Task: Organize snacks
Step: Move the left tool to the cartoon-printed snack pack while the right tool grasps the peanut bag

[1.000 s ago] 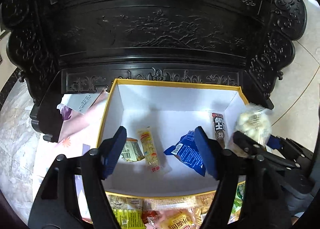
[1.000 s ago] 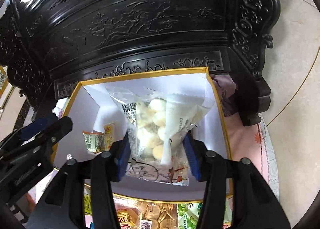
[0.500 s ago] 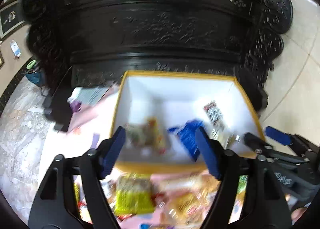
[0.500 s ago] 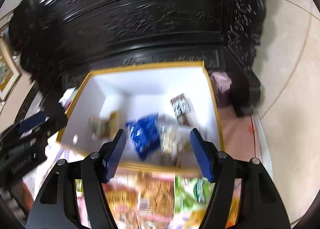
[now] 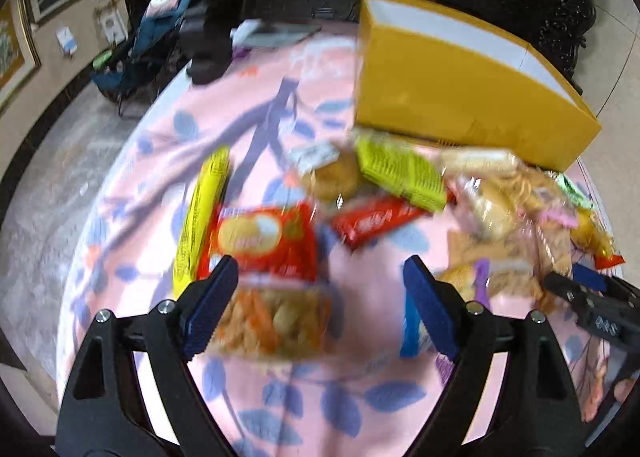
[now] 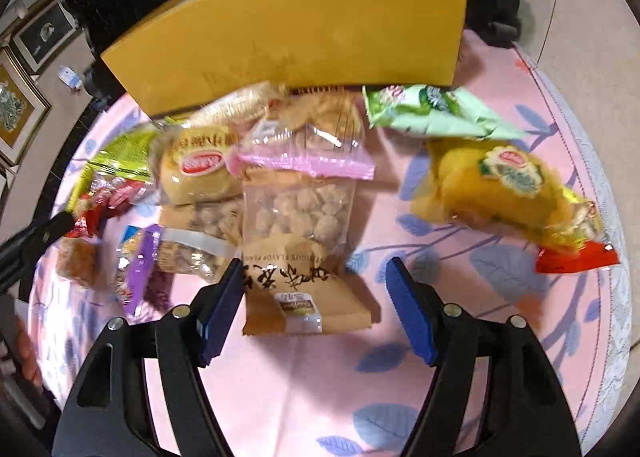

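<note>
**Both tools empty, back over the snack pile**

Left tool (image 5: pixel 320 297): jaws apart and just been widening, nothing gripped. It hangs over a clear pack of orange-and-pale crisps (image 5: pixel 272 321), with a red cracker pack (image 5: pixel 264 241) just beyond. Right tool (image 6: pixel 316 305): jaws apart, also just widening, straddling a kraft-paper nut pouch (image 6: pixel 300 257) without pinching it. Yellow box (image 6: pixel 304 29) sits at the far side of the pink leaf-print cloth (image 6: pixel 360 397), right behind the pile.

Risks:
- Packs overlap. The kraft pouch lies on neighbouring clear bags, so closing there could drag a second pack along.
- Glossy film and air-filled bags: a pinch on the puffed middle could slip or crush the contents.
- Left view is heavily blurred, so lining up on the crisp pack is uncertain.
- The two tools are near each other; could clash.

Readable: "FLAVOUR PEA…" partly, plus large Chinese brush characters, on the kraft pouch. Red oval logo on a cake pack (image 6: pixel 200 173), lettering too small. Rest illegible.
</note>
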Demonstrator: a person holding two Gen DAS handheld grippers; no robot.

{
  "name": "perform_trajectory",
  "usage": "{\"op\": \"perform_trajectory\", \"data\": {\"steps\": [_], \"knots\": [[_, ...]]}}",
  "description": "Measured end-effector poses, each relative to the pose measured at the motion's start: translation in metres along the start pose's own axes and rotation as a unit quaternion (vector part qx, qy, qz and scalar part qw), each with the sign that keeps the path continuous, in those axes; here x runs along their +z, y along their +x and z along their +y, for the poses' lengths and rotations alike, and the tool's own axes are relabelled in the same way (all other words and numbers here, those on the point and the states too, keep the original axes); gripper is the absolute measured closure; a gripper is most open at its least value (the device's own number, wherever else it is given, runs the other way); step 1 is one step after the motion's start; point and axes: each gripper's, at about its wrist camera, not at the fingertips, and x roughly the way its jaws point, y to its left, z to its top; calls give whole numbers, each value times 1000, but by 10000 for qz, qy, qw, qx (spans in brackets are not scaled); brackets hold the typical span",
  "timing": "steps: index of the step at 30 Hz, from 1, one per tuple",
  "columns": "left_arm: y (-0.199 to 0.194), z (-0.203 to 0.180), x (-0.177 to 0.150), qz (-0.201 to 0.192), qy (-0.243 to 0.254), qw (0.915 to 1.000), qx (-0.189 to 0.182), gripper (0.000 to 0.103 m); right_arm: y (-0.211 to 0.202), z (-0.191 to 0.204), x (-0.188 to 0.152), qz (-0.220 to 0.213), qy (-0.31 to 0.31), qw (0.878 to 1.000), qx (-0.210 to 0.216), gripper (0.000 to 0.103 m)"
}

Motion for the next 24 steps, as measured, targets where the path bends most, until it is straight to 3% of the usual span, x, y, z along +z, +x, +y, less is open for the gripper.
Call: {"op": "perform_trajectory", "data": {"steps": [4, 7, 9, 14, 24], "knots": [[2, -3, -16, 133, 61, 9999, -56, 17, 11, 11, 2, -253, -203, 9990, -305, 30], [6, -18, -26, 168, 265, 9995, -19, 14, 13, 18, -5, -496, -468, 9958, -610, 38], [6, -36, -30, 137, 552, 9984, -43, 13, 11, 20, -6, -469, -499, 9961, -557, 53], [8, -63, -34, 62, 955, 9954, 58, 13, 2, 16, -19, -352, -511, 9972, -426, 54], [22, -93, -36, 165, 1078, 9940, -125, 13, 2, 13, -22, -381, -541, 9971, -377, 53]]}}
